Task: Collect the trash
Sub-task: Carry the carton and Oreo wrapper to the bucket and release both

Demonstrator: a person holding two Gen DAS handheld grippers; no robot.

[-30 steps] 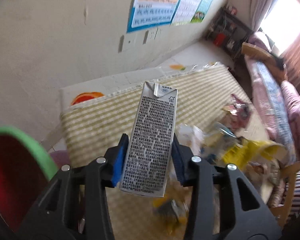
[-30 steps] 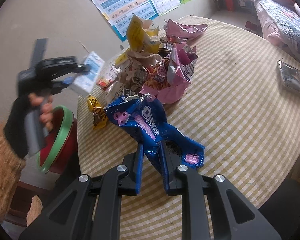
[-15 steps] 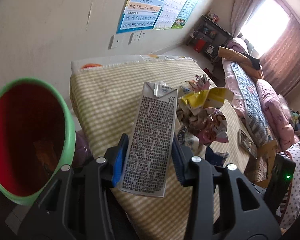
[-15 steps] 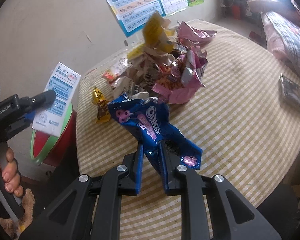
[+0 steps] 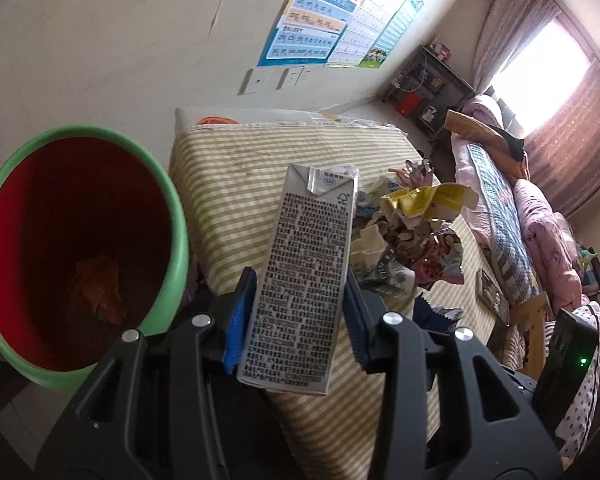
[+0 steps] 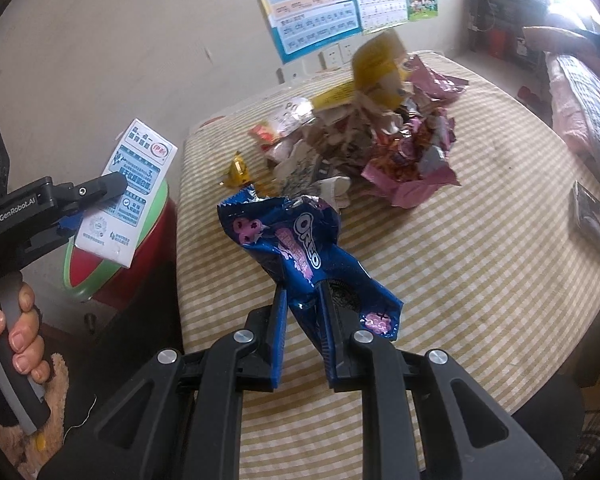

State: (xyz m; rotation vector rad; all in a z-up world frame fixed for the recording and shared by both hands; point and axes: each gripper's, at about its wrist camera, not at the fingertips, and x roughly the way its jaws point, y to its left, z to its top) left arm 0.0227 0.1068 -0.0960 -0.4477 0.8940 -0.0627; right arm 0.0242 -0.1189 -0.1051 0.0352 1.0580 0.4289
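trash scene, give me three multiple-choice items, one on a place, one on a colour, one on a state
1. Where is the bin?
A. beside the table's edge
B. on the table
C. on the bed

2. What colour is the bin's rim?
A. blue
B. green
C. yellow

3. What does the right hand-held gripper hold?
A. nothing
B. a milk carton
C. a blue Oreo wrapper

Answers:
1 A, it stands off the striped table, lower than the tabletop.
2 B, a green rim around a red inside.
3 C, its pads pinch the blue Oreo wrapper; the milk carton is in the left hand-held gripper.
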